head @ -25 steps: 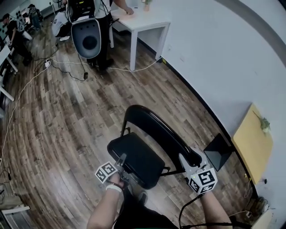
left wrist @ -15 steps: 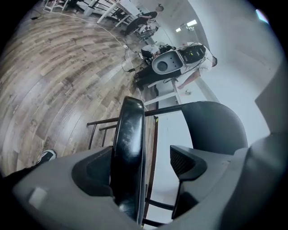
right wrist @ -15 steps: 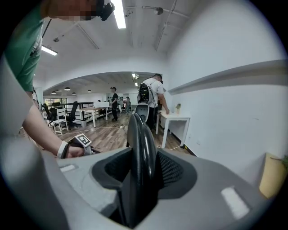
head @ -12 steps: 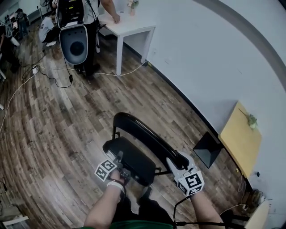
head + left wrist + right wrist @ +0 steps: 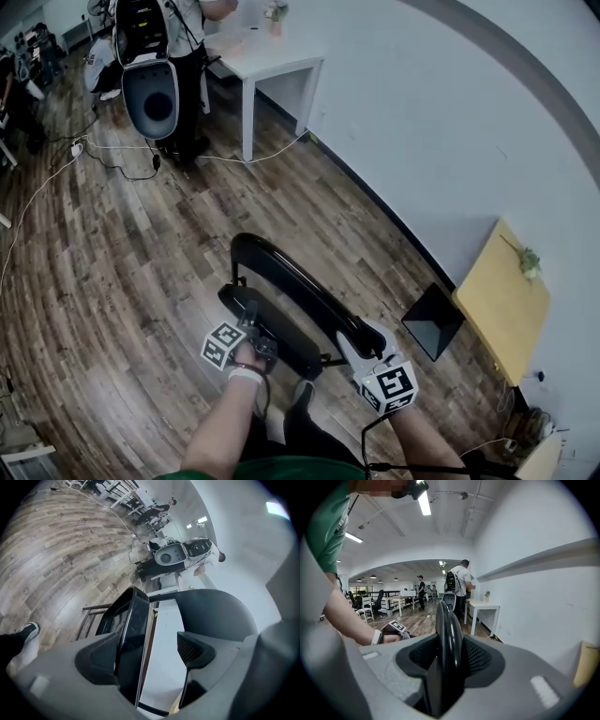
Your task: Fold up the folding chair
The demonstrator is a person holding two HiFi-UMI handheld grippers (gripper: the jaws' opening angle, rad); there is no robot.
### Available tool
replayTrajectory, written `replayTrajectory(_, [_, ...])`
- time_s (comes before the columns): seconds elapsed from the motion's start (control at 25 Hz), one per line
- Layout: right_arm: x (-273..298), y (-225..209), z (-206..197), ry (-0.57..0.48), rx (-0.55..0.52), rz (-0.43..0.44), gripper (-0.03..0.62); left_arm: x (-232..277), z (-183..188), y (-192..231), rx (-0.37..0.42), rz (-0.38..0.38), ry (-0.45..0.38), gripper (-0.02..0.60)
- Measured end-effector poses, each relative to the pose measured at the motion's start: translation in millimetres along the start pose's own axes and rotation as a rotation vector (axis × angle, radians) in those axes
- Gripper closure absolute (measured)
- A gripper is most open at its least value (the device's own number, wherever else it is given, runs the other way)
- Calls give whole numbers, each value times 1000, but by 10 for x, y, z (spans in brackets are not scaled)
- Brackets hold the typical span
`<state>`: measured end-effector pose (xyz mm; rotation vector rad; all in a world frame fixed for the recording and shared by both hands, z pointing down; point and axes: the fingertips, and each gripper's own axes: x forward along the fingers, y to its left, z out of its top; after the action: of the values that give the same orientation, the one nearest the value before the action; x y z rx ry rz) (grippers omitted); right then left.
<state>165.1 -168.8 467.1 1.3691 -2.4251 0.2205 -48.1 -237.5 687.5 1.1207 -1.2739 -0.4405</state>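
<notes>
The black folding chair stands on the wood floor, its curved backrest (image 5: pixel 286 277) running up and left. My right gripper (image 5: pixel 361 339) is shut on the backrest's near end, and the right gripper view shows the backrest edge (image 5: pixel 448 630) pinched between both pads. The seat (image 5: pixel 277 330) is tilted up close to the backrest. My left gripper (image 5: pixel 251 323) is at the seat's front edge. In the left gripper view the seat (image 5: pixel 132 625) rests against the left jaw, and a clear gap separates it from the right jaw, so the left gripper (image 5: pixel 152 641) stands open around it.
A white table (image 5: pixel 272 58) stands against the wall at the top, with a person and a wheeled machine (image 5: pixel 150 94) beside it. Cables (image 5: pixel 112 155) trail over the floor. A black panel (image 5: pixel 431 321) and a yellow board (image 5: pixel 502 300) lean at the right wall. My shoe (image 5: pixel 300 398) is below the chair.
The seat has swung up toward the backrest, pushed by the left gripper, which moved up and to the right. The right gripper rose slightly with the backrest still in it.
</notes>
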Motion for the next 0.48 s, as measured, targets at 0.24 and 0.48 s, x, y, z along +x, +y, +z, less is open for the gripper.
replayTrajectory(0.24, [9,-76,36,-1,7,29,422,242,-109,-261,-62,-41,-46,199])
replayTrajectory(0.48, [12,-22,69,-8,1,58,425,428,-156,-450,-127,-67,-101,199])
